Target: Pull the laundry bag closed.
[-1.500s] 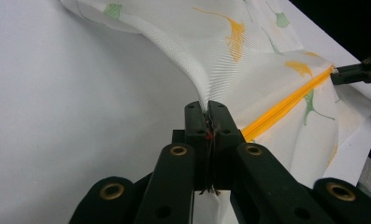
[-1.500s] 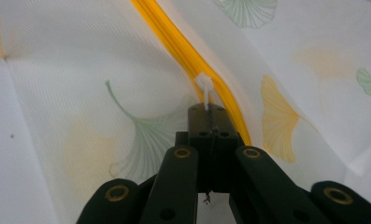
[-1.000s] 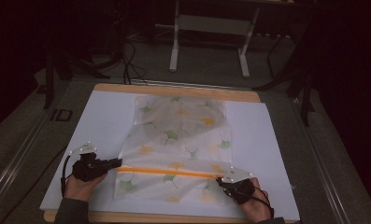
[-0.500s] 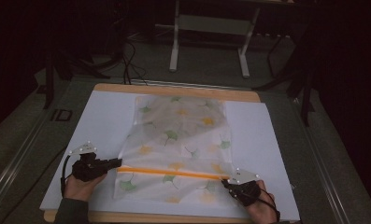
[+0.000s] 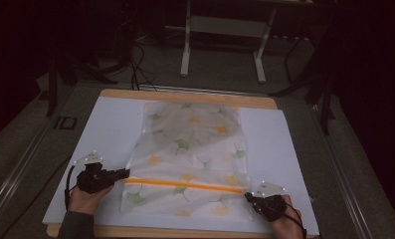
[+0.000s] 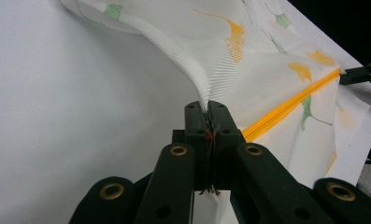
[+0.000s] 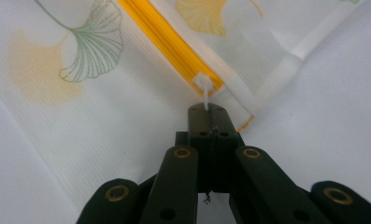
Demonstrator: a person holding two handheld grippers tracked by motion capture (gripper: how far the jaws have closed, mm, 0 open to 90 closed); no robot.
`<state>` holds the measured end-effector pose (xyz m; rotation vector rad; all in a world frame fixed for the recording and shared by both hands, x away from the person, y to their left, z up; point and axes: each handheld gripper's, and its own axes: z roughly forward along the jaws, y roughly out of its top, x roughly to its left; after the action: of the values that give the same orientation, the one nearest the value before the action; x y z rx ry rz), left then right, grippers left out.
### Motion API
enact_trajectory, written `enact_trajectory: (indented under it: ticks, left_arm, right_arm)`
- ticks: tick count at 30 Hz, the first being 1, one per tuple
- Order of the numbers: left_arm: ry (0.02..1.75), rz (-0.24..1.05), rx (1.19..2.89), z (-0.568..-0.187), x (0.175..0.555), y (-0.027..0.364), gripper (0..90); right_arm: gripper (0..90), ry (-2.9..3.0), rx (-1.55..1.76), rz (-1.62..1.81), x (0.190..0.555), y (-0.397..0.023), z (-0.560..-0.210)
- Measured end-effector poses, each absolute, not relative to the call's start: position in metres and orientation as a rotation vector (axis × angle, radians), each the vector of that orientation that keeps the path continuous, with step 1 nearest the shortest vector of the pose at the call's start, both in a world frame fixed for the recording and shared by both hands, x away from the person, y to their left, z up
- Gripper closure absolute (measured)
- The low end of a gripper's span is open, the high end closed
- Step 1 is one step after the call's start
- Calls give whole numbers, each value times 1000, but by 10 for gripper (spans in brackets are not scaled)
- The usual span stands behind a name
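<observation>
A white mesh bag (image 5: 190,149) printed with green and yellow ginkgo leaves lies flat on the white table cover (image 5: 110,129). An orange zipper (image 5: 185,185) runs across its near part. My left gripper (image 5: 125,174) is shut on the bag's left edge (image 6: 206,95), lifting the mesh into a ridge. My right gripper (image 5: 247,196) is shut on the white zipper pull (image 7: 204,88) at the zipper's right end (image 7: 174,44). In the left gripper view the right gripper's tip (image 6: 360,74) shows at the far end of the zipper (image 6: 286,107).
The wooden table edge (image 5: 185,94) borders the white cover at the back. Beyond it stand a white metal frame (image 5: 222,40) and cables on the dark floor. A hand holds each gripper at the table's near edge.
My right gripper has slid right and toward the near edge along the zipper line, with the pull in it. The left gripper has stayed where it was.
</observation>
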<state>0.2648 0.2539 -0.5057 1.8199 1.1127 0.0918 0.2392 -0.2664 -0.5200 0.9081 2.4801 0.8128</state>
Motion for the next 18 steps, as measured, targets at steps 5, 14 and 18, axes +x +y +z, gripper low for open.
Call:
enact_trajectory:
  ticks: [5, 14, 18]
  left_arm:
    - [1108, 91, 1827, -506, 265, 253, 888]
    - [1112, 106, 1844, -506, 264, 252, 885]
    - [1113, 108, 1853, -507, 264, 251, 878]
  right_arm:
    - [900, 2476, 923, 816, 240, -270, -520]
    - [870, 2474, 925, 839, 240, -269, -522]
    - [712, 2464, 941, 890, 240, -270, -521]
